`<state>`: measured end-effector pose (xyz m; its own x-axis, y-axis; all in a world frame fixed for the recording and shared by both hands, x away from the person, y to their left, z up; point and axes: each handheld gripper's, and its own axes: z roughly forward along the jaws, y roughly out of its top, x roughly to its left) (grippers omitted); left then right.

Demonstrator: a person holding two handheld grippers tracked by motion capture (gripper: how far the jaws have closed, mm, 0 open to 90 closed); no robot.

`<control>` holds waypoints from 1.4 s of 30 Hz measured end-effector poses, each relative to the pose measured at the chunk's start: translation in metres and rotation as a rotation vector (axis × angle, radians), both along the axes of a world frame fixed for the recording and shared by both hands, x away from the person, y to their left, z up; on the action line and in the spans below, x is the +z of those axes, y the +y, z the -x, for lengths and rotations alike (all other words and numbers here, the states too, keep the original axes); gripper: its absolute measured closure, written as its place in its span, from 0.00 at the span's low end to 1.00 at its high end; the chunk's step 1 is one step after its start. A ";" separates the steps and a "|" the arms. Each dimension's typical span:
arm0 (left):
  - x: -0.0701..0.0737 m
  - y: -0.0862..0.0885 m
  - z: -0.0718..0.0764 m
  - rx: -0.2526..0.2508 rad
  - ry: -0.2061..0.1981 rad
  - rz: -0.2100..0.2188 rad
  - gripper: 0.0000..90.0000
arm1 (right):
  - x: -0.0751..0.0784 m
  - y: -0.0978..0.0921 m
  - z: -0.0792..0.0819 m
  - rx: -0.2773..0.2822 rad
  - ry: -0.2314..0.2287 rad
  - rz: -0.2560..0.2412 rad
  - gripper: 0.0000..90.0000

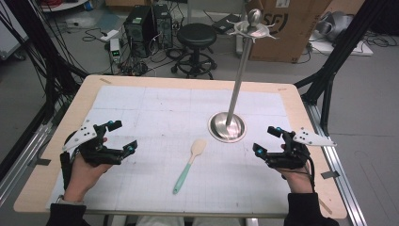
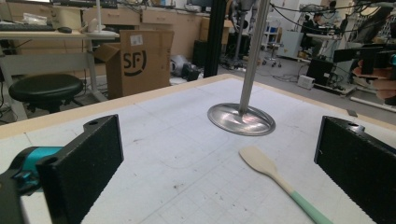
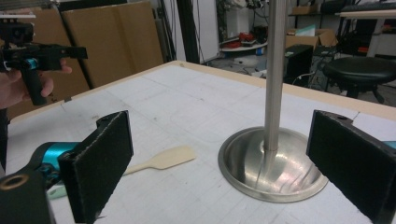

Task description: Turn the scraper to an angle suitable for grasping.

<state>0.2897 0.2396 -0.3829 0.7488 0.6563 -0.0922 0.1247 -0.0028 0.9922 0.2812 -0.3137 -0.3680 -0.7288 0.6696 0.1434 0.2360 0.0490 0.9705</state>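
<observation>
A spatula (image 1: 189, 165) with a pale blade and a mint-green handle lies flat on the white mat, near the table's middle front; it also lies ahead of the jaws in the left gripper view (image 2: 280, 179) and the right gripper view (image 3: 161, 159). A steel stand (image 1: 227, 126) with a round base, tall pole and hooked top rises just behind it (image 2: 241, 118) (image 3: 272, 162). My left gripper (image 1: 121, 138) is open at the left, empty. My right gripper (image 1: 266, 140) is open at the right, empty. Both are held above the mat, apart from the spatula.
A white gridded mat (image 1: 188, 108) covers the wooden table (image 1: 301, 94). Beyond the far edge stand a black stool (image 1: 196, 35), computer towers (image 1: 146, 23) and a cardboard box (image 1: 287, 23). Black frame posts (image 1: 339, 52) flank the table.
</observation>
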 end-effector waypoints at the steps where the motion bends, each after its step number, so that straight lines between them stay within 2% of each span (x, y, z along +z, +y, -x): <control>1: 0.000 -0.001 0.000 -0.001 0.002 0.000 0.02 | 0.000 0.001 0.000 0.004 0.005 0.002 0.07; 4: 0.000 -0.001 0.000 -0.003 0.002 -0.001 0.02 | -0.001 0.003 -0.001 0.006 0.009 0.009 0.07; 10: -0.002 0.000 0.002 -0.002 0.006 0.002 0.02 | -0.001 0.019 -0.001 0.044 0.009 0.036 0.08; 13: -0.003 0.000 0.004 -0.001 0.004 0.001 0.02 | -0.002 0.040 -0.003 0.109 0.024 0.060 0.24; 14: -0.003 0.000 0.004 0.001 0.003 0.003 0.02 | -0.003 0.045 -0.004 0.136 0.036 0.073 0.33; 17: -0.004 0.000 0.006 0.001 0.003 -0.001 0.02 | -0.008 0.061 -0.005 0.167 0.041 0.120 0.58; 18: -0.004 -0.001 0.006 0.000 0.004 -0.001 0.02 | -0.008 0.061 -0.005 0.167 0.041 0.120 0.58; 19: -0.004 -0.001 0.007 0.000 0.008 -0.003 0.02 | -0.011 0.066 -0.005 0.183 0.051 0.128 0.64; 20: -0.005 -0.001 0.007 0.000 0.008 -0.006 0.02 | -0.016 0.073 -0.008 0.191 0.070 0.140 0.79; 21: -0.005 -0.001 0.007 -0.001 0.008 -0.008 0.02 | -0.019 0.075 -0.009 0.198 0.087 0.128 0.84; 22: -0.005 -0.001 0.007 -0.001 0.008 -0.008 0.02 | -0.019 0.075 -0.009 0.198 0.087 0.128 0.84; 23: -0.005 -0.001 0.008 -0.002 0.009 -0.009 0.02 | -0.025 0.080 -0.011 0.200 0.100 0.128 0.95; 24: -0.005 -0.001 0.008 -0.001 0.008 -0.009 0.02 | -0.027 0.083 -0.012 0.203 0.115 0.142 0.99; 28: -0.006 -0.002 0.009 -0.001 0.007 -0.012 0.02 | -0.032 0.092 -0.015 0.215 0.133 0.162 1.00; 31: -0.006 -0.003 0.009 -0.001 0.008 -0.013 0.02 | -0.035 0.112 -0.019 0.248 0.120 0.209 1.00; 34: -0.006 -0.003 0.009 0.000 0.009 -0.014 0.02 | -0.038 0.123 -0.023 0.270 0.144 0.228 1.00; 35: -0.006 -0.003 0.009 -0.001 0.009 -0.014 0.02 | -0.041 0.133 -0.027 0.287 0.164 0.241 1.00; 38: -0.007 -0.002 0.009 0.001 0.010 -0.014 0.02 | -0.047 0.148 -0.033 0.310 0.197 0.276 1.00; 41: -0.007 -0.002 0.009 0.004 0.013 -0.015 0.02 | -0.051 0.157 -0.037 0.323 0.209 0.301 1.00; 42: -0.008 -0.002 0.009 0.002 0.013 -0.016 0.02 | -0.053 0.166 -0.042 0.324 0.221 0.330 1.00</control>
<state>0.2809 0.2377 -0.3905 0.7461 0.6596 -0.0915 0.1379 -0.0187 0.9903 0.3230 -0.1477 -0.4211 -0.8826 0.4498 0.1365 0.3557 0.4493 0.8196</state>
